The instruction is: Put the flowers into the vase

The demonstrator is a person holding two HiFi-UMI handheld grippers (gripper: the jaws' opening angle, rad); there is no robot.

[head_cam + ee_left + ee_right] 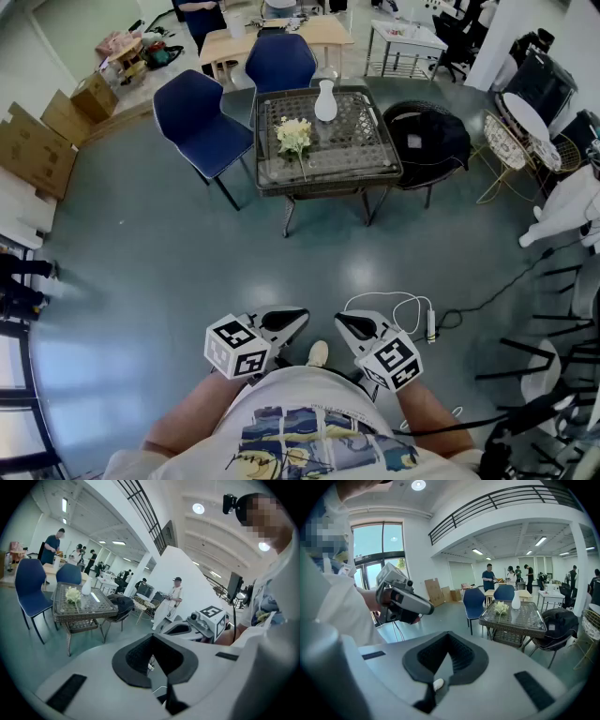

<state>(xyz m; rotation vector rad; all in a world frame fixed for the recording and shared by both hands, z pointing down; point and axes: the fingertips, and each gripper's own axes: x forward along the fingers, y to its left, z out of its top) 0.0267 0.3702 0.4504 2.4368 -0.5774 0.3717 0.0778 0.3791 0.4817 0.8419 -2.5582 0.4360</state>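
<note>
A bunch of pale yellow flowers (pixel 295 136) lies on a glass-topped wicker table (pixel 366 155) across the room. A white vase (pixel 325 101) stands upright at the table's far edge, apart from the flowers. My left gripper (pixel 302 315) and right gripper (pixel 340 322) are held close to the body, side by side, well short of the table. Both are shut with nothing between the jaws. The left gripper view shows the flowers (pixel 72 594) and vase (pixel 86 587) far off past my left gripper (pixel 153 641). From my right gripper (pixel 448 637), the flowers (pixel 501 607) and vase (pixel 515 601) are just as distant.
Two blue chairs (pixel 202 122) (pixel 279 61) stand left of and behind the table, and a black chair (pixel 427 141) on its right. A white cable (pixel 412 309) lies on the floor by my feet. Cardboard boxes (pixel 37 141) line the left wall. People stand far behind.
</note>
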